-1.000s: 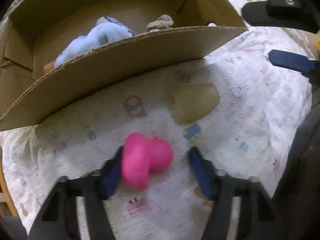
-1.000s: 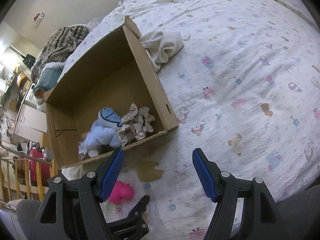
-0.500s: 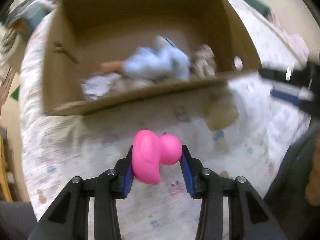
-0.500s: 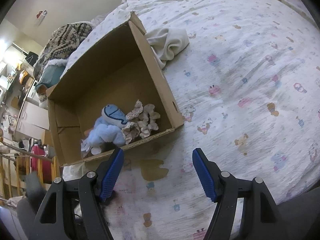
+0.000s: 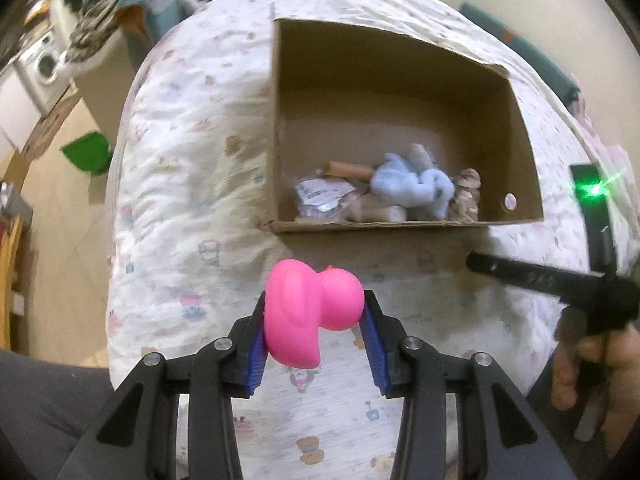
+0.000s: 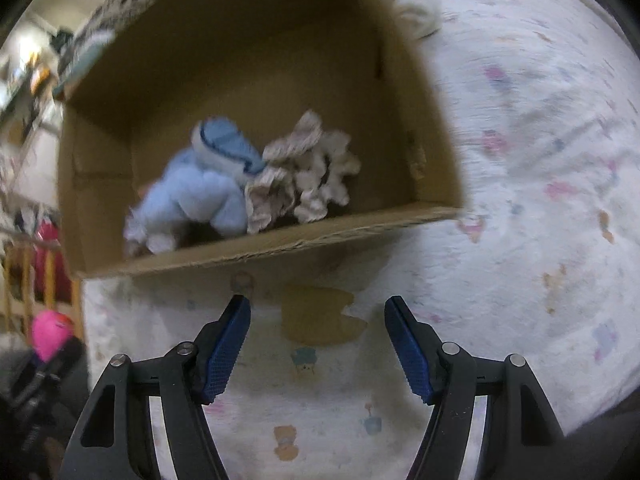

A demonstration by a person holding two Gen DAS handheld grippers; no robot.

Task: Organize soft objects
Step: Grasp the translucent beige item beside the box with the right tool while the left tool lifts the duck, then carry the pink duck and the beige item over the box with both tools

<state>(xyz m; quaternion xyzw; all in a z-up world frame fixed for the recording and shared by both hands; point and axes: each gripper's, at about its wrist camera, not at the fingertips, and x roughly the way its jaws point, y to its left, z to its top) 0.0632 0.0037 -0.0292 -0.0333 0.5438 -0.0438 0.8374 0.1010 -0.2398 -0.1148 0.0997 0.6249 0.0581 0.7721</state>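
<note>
Pink duck (image 5: 310,314) upright, head right, between left tongs (image 5: 314,344).

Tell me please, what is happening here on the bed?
A person is tidying soft toys into a cardboard box that sits on the bed cover. The left tool is shut on a pink rubber duck, held above the cover in front of the box. The right tool is open and empty, above a yellowish patch on the cover. A light blue plush and a beige frilly cloth lie inside the box.
</note>
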